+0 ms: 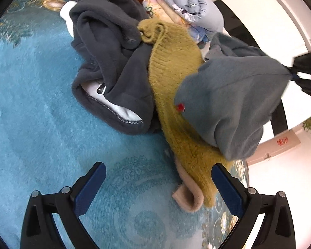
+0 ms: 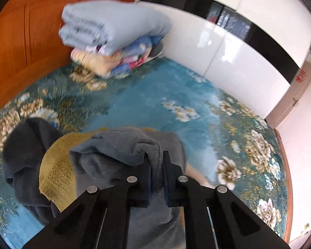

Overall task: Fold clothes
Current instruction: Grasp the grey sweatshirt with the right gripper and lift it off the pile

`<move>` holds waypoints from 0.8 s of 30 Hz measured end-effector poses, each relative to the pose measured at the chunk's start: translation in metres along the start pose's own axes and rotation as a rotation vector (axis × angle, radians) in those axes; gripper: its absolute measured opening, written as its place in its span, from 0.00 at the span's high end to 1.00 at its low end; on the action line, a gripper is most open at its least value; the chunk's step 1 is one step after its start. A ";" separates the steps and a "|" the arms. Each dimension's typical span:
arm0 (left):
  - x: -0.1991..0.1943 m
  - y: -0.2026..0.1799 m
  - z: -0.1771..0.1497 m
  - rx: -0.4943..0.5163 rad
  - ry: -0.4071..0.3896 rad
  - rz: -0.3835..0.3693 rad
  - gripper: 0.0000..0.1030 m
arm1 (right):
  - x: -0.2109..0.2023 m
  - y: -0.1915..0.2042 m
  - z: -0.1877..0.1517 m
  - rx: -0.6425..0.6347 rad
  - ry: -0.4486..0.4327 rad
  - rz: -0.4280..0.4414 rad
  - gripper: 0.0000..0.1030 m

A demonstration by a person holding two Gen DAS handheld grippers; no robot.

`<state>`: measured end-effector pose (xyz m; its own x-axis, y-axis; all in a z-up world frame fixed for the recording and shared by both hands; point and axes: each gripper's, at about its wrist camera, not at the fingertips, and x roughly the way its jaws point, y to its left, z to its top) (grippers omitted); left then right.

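Observation:
A pile of clothes lies on a blue flowered bedspread (image 1: 31, 108). My right gripper (image 2: 156, 164) is shut on a grey-blue fleece garment (image 2: 118, 151) and holds it lifted above the pile; it shows at the right of the left wrist view (image 1: 230, 99), with the right gripper (image 1: 294, 76) pinching its edge. Under it lies a mustard knit sweater (image 1: 172, 66), also in the right wrist view (image 2: 56, 166). A dark grey zip fleece jacket (image 1: 112, 62) lies crumpled to its left. My left gripper (image 1: 158, 188) is open and empty above the bedspread, near the sweater's hem.
A stack of folded quilts (image 2: 105, 39) stands at the wooden headboard (image 2: 27, 37). A pink cloth (image 1: 188, 197) sticks out under the sweater. White wardrobe doors (image 2: 238, 56) run along the bed's far side. Open bedspread (image 2: 159, 103) lies beyond the pile.

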<state>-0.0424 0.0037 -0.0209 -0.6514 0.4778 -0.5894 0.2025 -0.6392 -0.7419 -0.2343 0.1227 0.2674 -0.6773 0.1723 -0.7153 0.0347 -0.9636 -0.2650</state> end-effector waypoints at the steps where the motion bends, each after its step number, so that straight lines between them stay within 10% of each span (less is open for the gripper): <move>1: -0.005 -0.001 -0.002 0.015 0.001 0.000 0.00 | -0.014 -0.012 -0.002 0.014 -0.019 0.002 0.91; 17: -0.065 0.007 -0.026 0.076 -0.026 0.033 0.00 | -0.218 -0.171 -0.150 0.094 -0.244 -0.053 0.91; 24: -0.087 0.005 -0.035 0.093 -0.021 0.053 0.00 | -0.205 -0.175 -0.228 0.118 -0.122 0.072 0.91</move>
<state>0.0403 -0.0200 0.0155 -0.6572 0.4297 -0.6193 0.1688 -0.7168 -0.6765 0.0662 0.3025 0.3124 -0.7603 0.0833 -0.6443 0.0046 -0.9910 -0.1335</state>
